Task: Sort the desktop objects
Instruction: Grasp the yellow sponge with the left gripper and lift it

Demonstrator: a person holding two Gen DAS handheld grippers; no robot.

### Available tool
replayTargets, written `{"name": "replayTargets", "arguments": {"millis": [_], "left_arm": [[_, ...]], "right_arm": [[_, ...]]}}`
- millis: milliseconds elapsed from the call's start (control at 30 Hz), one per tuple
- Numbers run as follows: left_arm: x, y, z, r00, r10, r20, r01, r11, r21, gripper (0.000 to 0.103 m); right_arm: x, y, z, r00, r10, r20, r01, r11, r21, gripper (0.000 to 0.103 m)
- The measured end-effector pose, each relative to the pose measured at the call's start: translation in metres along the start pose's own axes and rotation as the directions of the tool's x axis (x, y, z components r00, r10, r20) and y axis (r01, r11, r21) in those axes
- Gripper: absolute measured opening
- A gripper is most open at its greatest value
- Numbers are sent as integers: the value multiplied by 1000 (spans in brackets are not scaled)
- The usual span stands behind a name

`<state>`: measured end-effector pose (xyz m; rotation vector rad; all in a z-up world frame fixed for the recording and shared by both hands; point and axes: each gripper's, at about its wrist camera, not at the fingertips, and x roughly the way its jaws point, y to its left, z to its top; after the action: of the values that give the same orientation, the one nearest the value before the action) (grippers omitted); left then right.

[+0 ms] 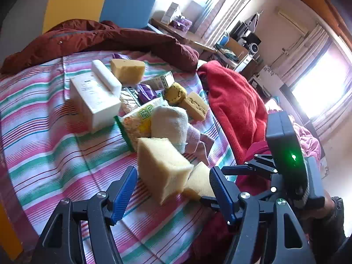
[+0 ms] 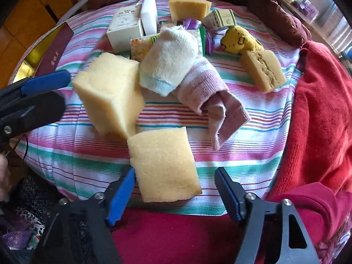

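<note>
Below, right hand-held gripper [image 2: 175,189] open around flat pale sponge [image 2: 164,165] on striped cloth [image 2: 242,154], long axis toward camera, left hand-held gripper [image 1: 173,187] open before tall tilted sponge block [image 1: 162,167], package writing unreadable.

Little legible text, mostly too small or blurred.
Gold characters on maroon book [image 2: 56,45], far left; green characters on snack packet [image 1: 147,114]; white box [image 2: 125,25] print unreadable.

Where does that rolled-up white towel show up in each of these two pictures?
Left wrist view: the white towel lies just right of centre, behind the tall sponge block.
Right wrist view: the towel lies above centre, right of that block.
Shared landmark: the white box.
</note>
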<state>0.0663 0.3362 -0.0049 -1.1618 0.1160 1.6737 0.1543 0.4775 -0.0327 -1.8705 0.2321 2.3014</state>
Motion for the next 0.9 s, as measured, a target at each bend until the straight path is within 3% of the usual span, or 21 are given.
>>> {"name": "replayTargets", "arguments": {"millis": [167, 300, 367, 433, 633, 900], "left_arm": [[18, -3, 5, 998, 49, -30, -49, 999, -7, 69], [33, 0, 4, 992, 110, -61, -111, 994, -9, 68], [37, 3, 1, 993, 100, -70, -101, 995, -15, 68], [38, 4, -4, 994, 85, -75, -86, 996, -13, 59], [24, 0, -15, 996, 83, -20, -82, 996, 39, 44], [-9, 7, -21, 993, 95, 73, -96, 995, 17, 42]], "right_arm": [[0, 2, -1, 1000, 26, 1, -25, 999, -27, 58], [-4, 0, -2, 999, 44, 20, -43, 999, -25, 55], [-6, 2, -2, 999, 32, 25, -32, 999, -36, 55], [-8, 4, -3, 999, 24, 28, -22, 999, -46, 55], [-15, 4, -3, 999, 22, 47, -20, 999, -46, 54], [-32, 1, -19, 991, 21, 133, -14, 999, -47, 53]]}}
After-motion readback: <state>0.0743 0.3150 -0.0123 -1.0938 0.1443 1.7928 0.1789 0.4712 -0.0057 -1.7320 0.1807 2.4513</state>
